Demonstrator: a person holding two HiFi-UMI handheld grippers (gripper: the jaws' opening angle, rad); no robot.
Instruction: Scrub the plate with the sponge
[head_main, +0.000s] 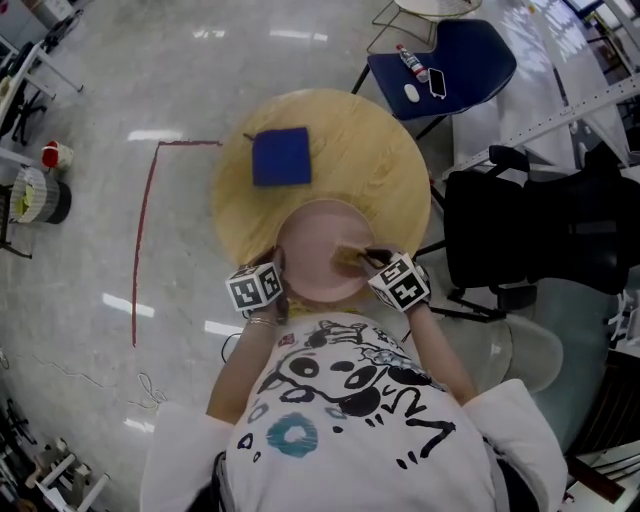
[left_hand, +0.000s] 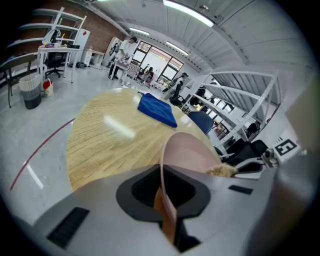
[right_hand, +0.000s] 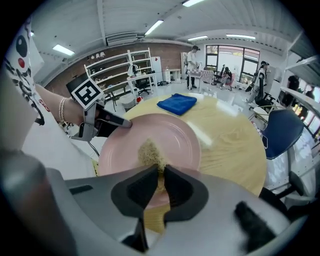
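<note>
left gripper (left_hand: 162, 172) jaws clenched on pink plate (left_hand: 186, 150) rim, right gripper (right_hand: 161, 172) jaws grasping sponge (right_hand: 150, 152), seemingly touching plate

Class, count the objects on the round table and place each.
3: blue cloth on the far side; pink plate at the near edge, rim in the left gripper; sponge on the plate, in the right gripper. None seems hidden.

Plate (left_hand: 187, 154) rim – hidden in left claw (left_hand: 162, 176), sponge (right_hand: 149, 152) end hidden in right claw (right_hand: 161, 171)
</note>
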